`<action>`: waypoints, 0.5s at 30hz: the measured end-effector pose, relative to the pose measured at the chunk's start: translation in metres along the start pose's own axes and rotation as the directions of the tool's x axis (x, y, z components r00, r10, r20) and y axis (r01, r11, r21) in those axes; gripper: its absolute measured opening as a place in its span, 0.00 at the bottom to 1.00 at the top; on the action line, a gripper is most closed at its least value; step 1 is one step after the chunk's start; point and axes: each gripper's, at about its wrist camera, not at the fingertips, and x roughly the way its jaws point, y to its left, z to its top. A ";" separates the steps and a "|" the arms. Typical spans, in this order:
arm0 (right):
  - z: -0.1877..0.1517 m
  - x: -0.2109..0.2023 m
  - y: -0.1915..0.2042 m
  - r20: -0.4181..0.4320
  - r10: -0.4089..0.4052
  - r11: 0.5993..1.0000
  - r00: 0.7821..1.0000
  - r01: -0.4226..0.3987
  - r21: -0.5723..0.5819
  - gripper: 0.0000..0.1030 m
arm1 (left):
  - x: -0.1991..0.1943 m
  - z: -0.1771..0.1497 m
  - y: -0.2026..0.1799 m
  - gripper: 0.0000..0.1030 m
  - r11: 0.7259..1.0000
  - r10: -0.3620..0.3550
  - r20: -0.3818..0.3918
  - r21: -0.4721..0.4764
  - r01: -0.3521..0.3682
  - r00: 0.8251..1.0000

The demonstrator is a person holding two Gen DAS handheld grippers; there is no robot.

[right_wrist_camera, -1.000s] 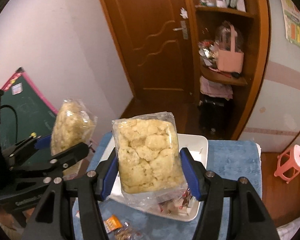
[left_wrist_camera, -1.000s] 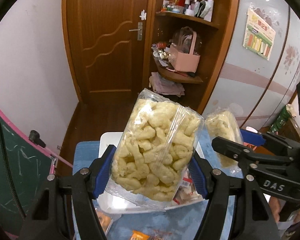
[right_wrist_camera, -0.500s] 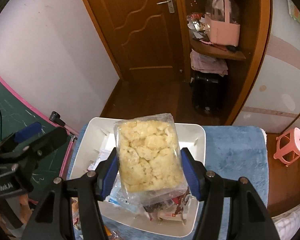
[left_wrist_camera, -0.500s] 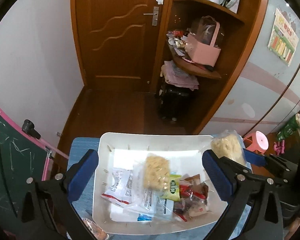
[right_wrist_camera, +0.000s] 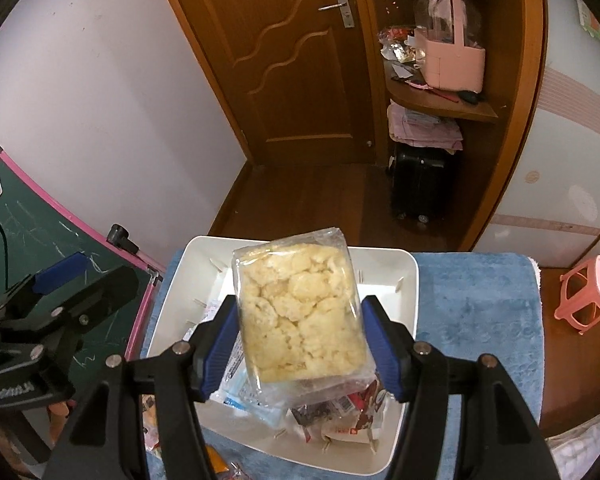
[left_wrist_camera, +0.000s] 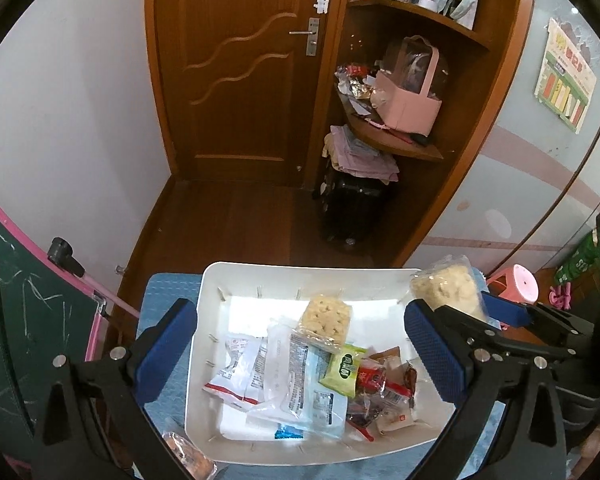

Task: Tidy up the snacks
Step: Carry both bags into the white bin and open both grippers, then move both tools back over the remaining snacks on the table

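A white tray [left_wrist_camera: 284, 276] on a blue cloth holds several snack packets. A clear bag of pale puffed snacks [left_wrist_camera: 326, 318] lies in it among them. My left gripper [left_wrist_camera: 300, 354] is open and empty above the tray. My right gripper [right_wrist_camera: 302, 344] is shut on a second clear bag of pale puffed snacks [right_wrist_camera: 300, 316] and holds it upright over the tray [right_wrist_camera: 404, 276]. That bag [left_wrist_camera: 448, 292] and the right gripper also show in the left wrist view at the tray's right edge. The left gripper shows in the right wrist view [right_wrist_camera: 60, 300], left of the tray.
Loose snack packets lie on the blue cloth [right_wrist_camera: 476, 304] in front of the tray [left_wrist_camera: 188, 456]. A green chalkboard with a pink frame [left_wrist_camera: 24, 320] stands on the left. A pink stool [right_wrist_camera: 588, 292] stands on the right. A wooden door and shelves are behind.
My left gripper opened and let its bag of puffed snacks drop into the tray. My right gripper moved forward over the tray with its bag still held.
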 end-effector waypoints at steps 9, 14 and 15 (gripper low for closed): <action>-0.001 -0.034 0.003 0.097 -0.003 1.000 0.995 0.003 -0.002 0.80 | -0.028 -0.007 -0.005 1.00 1.000 -0.007 0.031 -0.006 0.007 0.999; -0.012 -0.053 0.006 0.111 0.001 1.000 0.994 0.001 -0.018 0.80 | -0.049 -0.013 -0.007 1.00 1.000 -0.011 0.049 -0.011 0.012 0.999; -0.015 -0.057 0.007 0.113 0.001 1.000 0.994 0.002 -0.021 0.80 | -0.054 -0.014 -0.007 1.00 1.000 -0.011 0.053 -0.009 0.011 0.999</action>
